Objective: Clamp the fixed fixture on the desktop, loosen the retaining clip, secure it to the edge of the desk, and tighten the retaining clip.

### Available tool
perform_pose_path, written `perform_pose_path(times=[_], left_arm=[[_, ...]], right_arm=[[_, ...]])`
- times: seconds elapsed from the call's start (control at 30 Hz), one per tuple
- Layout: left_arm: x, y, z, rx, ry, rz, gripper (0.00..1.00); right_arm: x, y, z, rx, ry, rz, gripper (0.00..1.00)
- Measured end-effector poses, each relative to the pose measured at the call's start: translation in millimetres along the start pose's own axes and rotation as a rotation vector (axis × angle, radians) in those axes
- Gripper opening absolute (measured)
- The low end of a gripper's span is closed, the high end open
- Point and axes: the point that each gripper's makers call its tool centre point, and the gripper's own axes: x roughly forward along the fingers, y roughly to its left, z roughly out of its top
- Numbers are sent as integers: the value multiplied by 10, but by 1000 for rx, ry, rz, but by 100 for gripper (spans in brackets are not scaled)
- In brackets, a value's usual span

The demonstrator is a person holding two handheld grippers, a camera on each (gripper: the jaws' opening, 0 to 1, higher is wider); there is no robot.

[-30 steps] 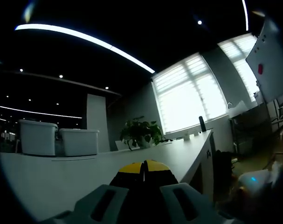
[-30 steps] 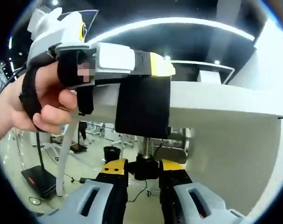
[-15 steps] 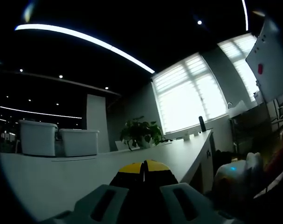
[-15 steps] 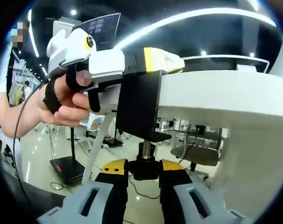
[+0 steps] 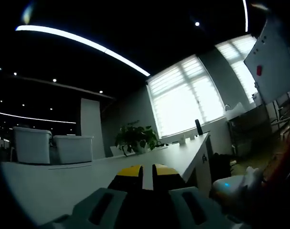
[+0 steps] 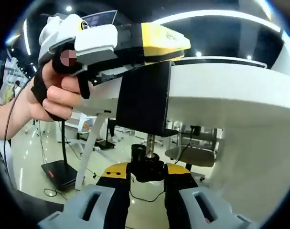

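In the right gripper view, the right gripper [image 6: 147,172] points upward with its yellow-tipped jaws pinched on a black knob between them. The left gripper [image 6: 156,40] reaches in level from the left, held by the person's hand [image 6: 51,93] with fingers curled around its handle. In the left gripper view, the left gripper's [image 5: 147,171] jaws stand slightly apart.

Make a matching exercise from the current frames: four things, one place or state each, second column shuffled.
Things:
1. black clamp bracket
2. screw knob
3. potted plant
4. two white bins

Places or states:
A. on the far part of the desktop, before the bright window
B. between the right gripper's yellow-tipped jaws, below the desk
C. side by side on the desktop, at the left of the left gripper view
D. hooked over the desk edge, under the left gripper

Pairs: 1-D, 2-B, 3-A, 4-C
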Motion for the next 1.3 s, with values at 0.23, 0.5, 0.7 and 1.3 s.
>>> perform_pose_path(times=[0.23,0.5,0.7,1.3], left_arm=[[-219,-335,0,-205,8,-186,10],[-319,-239,-62,-233,5,-160,10],[-316,-197,-186,-255,21,-143,10],[-313,-183,-244,-173,29,-104,2]], right_arm=[[16,-10,-8,32,-13,-30,27],[-111,-63,19,85,-33,-185,33],[-261,-16,81,113,-66,-248,40],[-336,18,136,116,-71,-378,36]])
